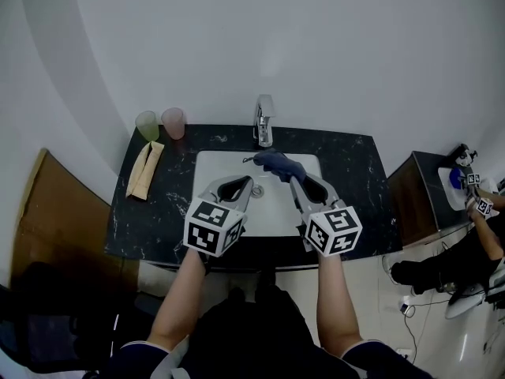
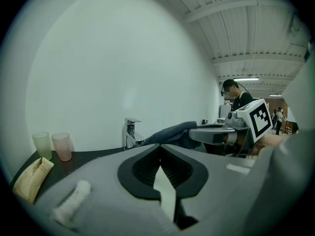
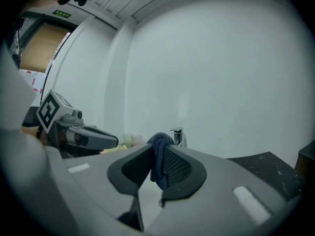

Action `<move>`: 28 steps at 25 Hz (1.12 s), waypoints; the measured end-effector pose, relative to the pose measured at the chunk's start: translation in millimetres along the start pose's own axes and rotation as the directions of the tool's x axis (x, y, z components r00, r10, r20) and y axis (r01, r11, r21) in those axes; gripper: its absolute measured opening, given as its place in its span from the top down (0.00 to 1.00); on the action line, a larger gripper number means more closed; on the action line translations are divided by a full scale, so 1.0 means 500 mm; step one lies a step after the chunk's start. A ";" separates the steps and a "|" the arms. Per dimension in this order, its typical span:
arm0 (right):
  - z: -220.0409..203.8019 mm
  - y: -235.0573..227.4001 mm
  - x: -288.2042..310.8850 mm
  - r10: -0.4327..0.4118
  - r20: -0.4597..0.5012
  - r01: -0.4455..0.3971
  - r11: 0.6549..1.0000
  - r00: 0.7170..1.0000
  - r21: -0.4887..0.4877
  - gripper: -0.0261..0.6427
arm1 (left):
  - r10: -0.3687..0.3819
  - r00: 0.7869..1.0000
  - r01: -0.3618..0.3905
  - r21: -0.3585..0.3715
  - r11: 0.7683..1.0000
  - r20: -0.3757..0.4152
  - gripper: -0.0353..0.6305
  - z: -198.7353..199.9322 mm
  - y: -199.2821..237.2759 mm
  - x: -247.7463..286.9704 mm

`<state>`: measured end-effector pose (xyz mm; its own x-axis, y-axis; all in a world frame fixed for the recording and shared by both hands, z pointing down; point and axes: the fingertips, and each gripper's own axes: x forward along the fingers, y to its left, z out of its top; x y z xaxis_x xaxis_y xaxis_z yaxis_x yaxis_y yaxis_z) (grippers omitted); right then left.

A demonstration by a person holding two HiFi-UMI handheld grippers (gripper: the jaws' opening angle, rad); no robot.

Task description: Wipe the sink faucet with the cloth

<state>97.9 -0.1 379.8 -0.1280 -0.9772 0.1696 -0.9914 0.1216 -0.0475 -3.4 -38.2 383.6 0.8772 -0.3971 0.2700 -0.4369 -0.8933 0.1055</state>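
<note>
Right gripper [image 3: 156, 149] jaws are clamped on the dark cloth [image 3: 160, 168], which bunches out past their tips. Left gripper [image 2: 160, 147] jaws are together with nothing between them. The cloth hangs over the sink [image 1: 211, 164], just before the faucet [image 1: 264, 121].

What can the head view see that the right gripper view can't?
Only the head view shows the white sink from above, the person's forearms, and the right gripper with its marker cube. Only the right gripper view shows, up close, the dark blue cloth pinched between that gripper's fingers, and the ceiling. Both show the cloth, the faucet, the two cups, the black counter and the left gripper.
</note>
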 end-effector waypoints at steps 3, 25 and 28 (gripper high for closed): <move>0.008 0.010 0.001 0.002 -0.003 -0.002 1.000 1.000 -0.021 0.87 | 0.004 1.000 -0.004 -0.012 1.000 0.031 0.95 0.010 0.006 -0.013; 0.019 0.030 0.013 0.021 -0.008 -0.021 0.998 1.000 -0.053 0.87 | -0.005 0.998 0.007 -0.026 1.000 0.060 0.95 0.021 0.019 -0.019; 0.019 0.034 0.012 0.022 -0.007 -0.023 0.998 1.000 -0.056 0.87 | -0.006 0.998 0.007 -0.020 1.000 0.061 0.95 0.021 0.019 -0.020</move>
<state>80.8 -5.8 370.6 -0.1502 -0.9730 0.1751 -0.9882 0.1532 0.0039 -14.3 -44.8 371.7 0.8901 -0.4039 0.2110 -0.4346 -0.8916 0.1269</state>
